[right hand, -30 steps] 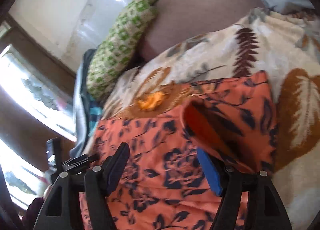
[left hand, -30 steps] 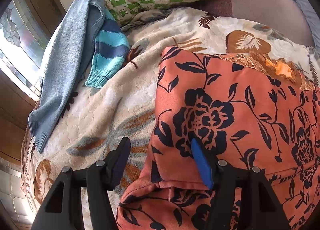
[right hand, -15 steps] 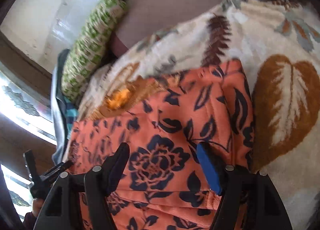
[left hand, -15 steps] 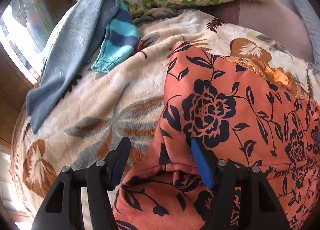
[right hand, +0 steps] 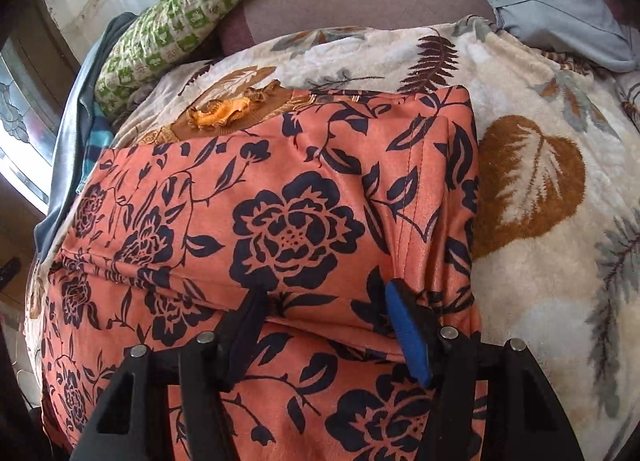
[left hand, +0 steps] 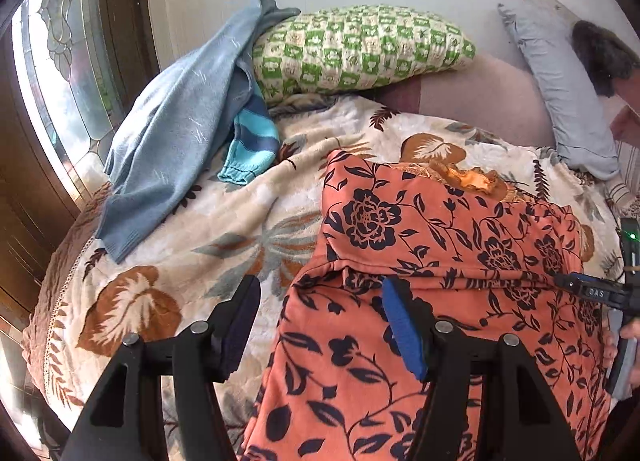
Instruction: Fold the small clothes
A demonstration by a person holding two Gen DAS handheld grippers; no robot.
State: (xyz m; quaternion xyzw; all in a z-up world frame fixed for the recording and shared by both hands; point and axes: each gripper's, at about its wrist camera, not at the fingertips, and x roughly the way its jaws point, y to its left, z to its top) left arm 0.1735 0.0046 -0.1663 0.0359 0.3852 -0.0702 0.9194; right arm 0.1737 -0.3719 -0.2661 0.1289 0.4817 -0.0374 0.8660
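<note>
An orange garment with black flowers (left hand: pixel 440 245) lies on the bed, its far part folded over towards me, with a fold edge across the middle. It also fills the right wrist view (right hand: pixel 280 229). My left gripper (left hand: pixel 320 313) is open and empty, above the garment's left edge. My right gripper (right hand: pixel 324 317) is open and empty, its fingertips at the fold edge near the garment's right side. The right gripper also shows at the right edge of the left wrist view (left hand: pixel 592 291).
The bed carries a cream blanket with brown leaves (left hand: pixel 192 253). A blue sweater (left hand: pixel 176 133) and a striped sleeve (left hand: pixel 252 145) lie at the far left. A green checked pillow (left hand: pixel 360 49) and a grey pillow (left hand: pixel 560 93) lie at the head. A window (left hand: pixel 60 61) is left.
The right gripper laid the lifted flap down flat on the garment and now stands open and empty. Both grippers have drawn back from the garment, so more of the bed shows.
</note>
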